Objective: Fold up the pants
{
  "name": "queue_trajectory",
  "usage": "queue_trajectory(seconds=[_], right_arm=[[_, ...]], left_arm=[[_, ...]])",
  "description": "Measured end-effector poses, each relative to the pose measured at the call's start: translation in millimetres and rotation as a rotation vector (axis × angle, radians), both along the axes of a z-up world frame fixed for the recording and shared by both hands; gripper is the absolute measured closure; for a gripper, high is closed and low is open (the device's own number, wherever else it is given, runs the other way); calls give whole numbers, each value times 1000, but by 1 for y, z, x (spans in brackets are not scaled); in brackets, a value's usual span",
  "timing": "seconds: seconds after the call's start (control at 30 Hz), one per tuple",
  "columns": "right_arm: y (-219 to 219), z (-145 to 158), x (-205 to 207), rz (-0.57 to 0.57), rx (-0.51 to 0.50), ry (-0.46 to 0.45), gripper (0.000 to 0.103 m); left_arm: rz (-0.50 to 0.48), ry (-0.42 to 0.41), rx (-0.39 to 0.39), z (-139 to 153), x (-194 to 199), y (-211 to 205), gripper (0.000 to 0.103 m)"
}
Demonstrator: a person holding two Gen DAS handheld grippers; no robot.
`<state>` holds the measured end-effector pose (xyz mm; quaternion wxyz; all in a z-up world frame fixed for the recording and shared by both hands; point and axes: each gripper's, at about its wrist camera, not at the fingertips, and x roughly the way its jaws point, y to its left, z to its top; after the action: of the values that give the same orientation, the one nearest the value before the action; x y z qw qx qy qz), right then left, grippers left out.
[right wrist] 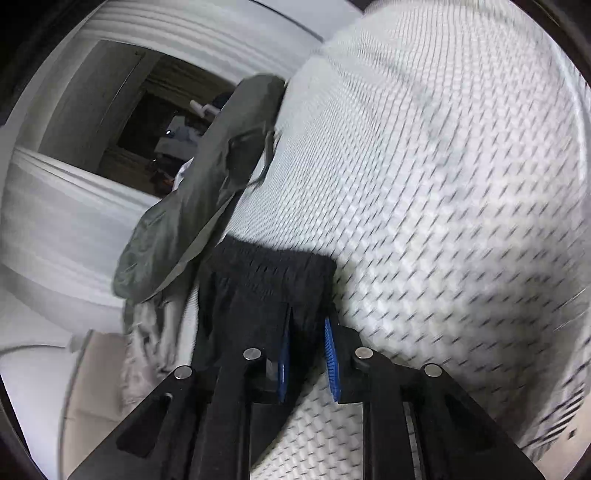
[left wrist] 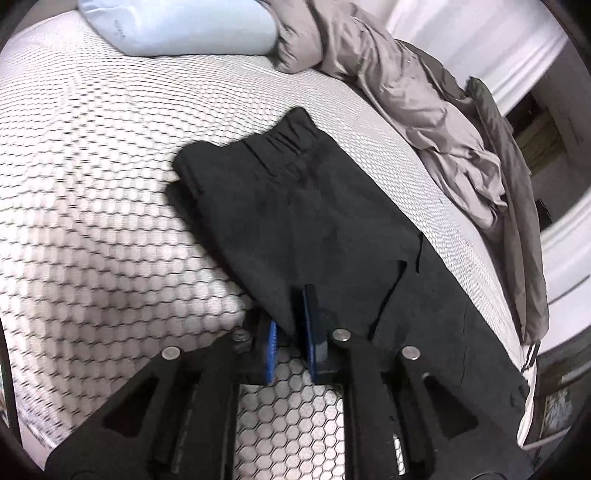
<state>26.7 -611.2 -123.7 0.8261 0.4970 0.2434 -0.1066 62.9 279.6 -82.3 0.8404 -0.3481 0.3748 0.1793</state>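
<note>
I am pinching the black, matte-fabric pants with both tools. My left gripper is holding a lower edge of the cloth between its blue ribbed pads, nearly pressed together. My right gripper is gripping the pants just below the gathered elastic waistband, jaws narrow around the fabric. The pants are lying lengthwise on the white honeycomb-patterned mattress, beside a crumpled grey-beige blanket and near a pale blue pillow.

You've got black fabric pants with gathered elastic waistband, folded lengthwise, lying flat on white hexagon-patterned mattress, waistband at far end.
</note>
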Motion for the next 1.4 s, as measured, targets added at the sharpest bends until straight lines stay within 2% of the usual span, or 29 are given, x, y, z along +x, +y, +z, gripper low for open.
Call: queue_trajectory(seconds=[0.07, 0.1, 0.2, 0.3, 0.37, 0.43, 0.57, 0.63, 0.73, 0.8, 0.87, 0.97, 1.03, 1.07, 1.13, 1.2, 1.27, 1.33, 1.4], right_arm=[[-1, 6, -5, -38, -54, 50, 82], [-1, 13, -8, -75, -114, 99, 77], [5, 35, -15, -107, -208, 99, 76], [21, 55, -13, -47, -305, 68, 73], [44, 68, -1, 55, -364, 44, 67], [72, 73, 18, 189, -404, 35, 60], [129, 65, 59, 393, -492, 112, 58], [166, 65, 78, 471, -603, 139, 56], [207, 60, 93, 558, -712, 157, 44], [231, 51, 105, 617, -774, 185, 43], [245, 31, 108, 688, -825, 249, 43], [243, 18, 107, 701, -960, 283, 43], [212, 24, 102, 463, -1075, 391, 43], [192, 26, 97, 387, -1065, 410, 50], [161, 25, 89, 349, -955, 407, 50], [158, 28, 82, 353, -948, 378, 50], [173, 37, 73, 367, -972, 344, 50], [194, 46, 62, 431, -943, 270, 50], [230, 53, 55, 552, -909, 182, 39]], left_arm=[[36, 31, 51, 7, -5, 1, 88], [46, 47, 83, 11, -8, 0, 82], [55, 79, 206, 28, -16, -13, 68], [-27, 40, 291, 49, -19, -39, 54], [-86, -20, 312, 60, -18, -59, 53], [-214, -93, 297, 69, -11, -87, 50], [-455, -139, 264, 65, 16, -151, 40], [-572, -139, 257, 58, 37, -192, 32], [-731, -109, 260, 42, 68, -254, 29], [-822, -36, 283, 25, 87, -291, 29], [-861, 56, 334, 7, 102, -313, 29], [-894, 70, 423, 2, 105, -322, 29], [-841, 94, 459, 3, 105, -310, 28], [-807, 106, 467, 2, 103, -298, 28], [-774, 109, 461, 1, 97, -277, 28], [-724, 101, 463, 6, 93, -264, 28], [-702, 78, 461, 12, 88, -260, 30], [-747, 6, 423, 23, 78, -277, 30], [-809, -48, 391, 26, 75, -303, 30]])
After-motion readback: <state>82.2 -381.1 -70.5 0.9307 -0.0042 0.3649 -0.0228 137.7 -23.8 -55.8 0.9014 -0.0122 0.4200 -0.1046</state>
